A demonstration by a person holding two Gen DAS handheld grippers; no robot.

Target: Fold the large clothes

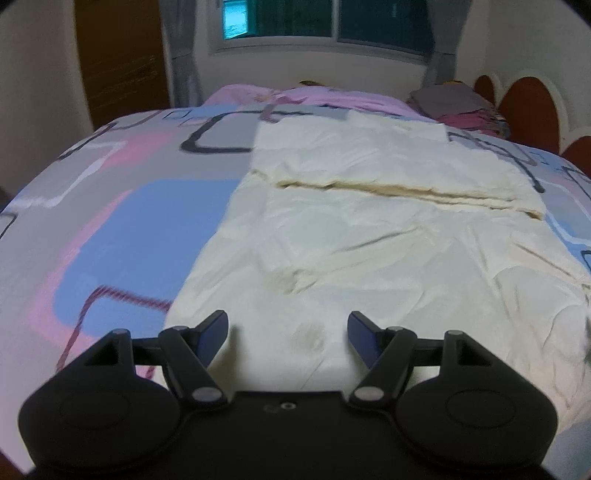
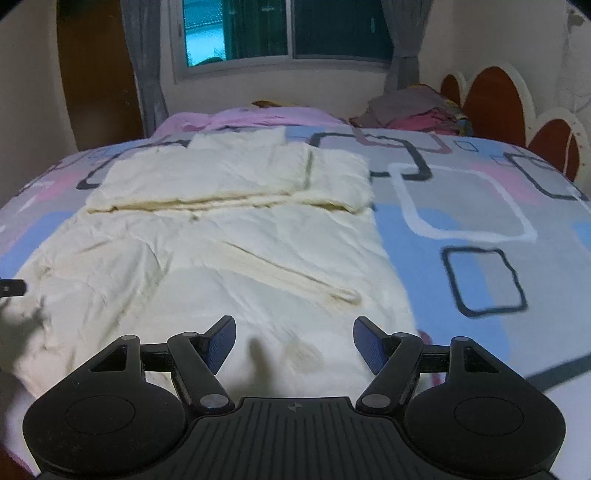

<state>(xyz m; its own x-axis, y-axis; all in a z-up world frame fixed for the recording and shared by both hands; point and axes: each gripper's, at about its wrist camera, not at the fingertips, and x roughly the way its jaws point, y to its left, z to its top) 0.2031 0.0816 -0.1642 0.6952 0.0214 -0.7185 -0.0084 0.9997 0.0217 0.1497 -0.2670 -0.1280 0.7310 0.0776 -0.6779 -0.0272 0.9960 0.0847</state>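
Both grippers hover low over the near edge of a cream garment (image 1: 369, 240): the left gripper (image 1: 288, 332) and the right gripper (image 2: 294, 338) have their jaws spread wide, grasping nothing. It lies flat on the bed (image 2: 461, 206), its far part folded over in layers. Beyond, a clothes pile (image 2: 417, 110) sits near the headboard (image 2: 495, 99), under the window (image 2: 288, 33).

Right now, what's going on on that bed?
A person holds two grippers over a large cream-coloured garment spread on the patterned grey, blue and pink bedspread. Its far end is already folded back over itself. The left gripper and the right gripper are both open and empty, poised above the garment's near edge. A pile of other clothes sits at the bed's far right corner.
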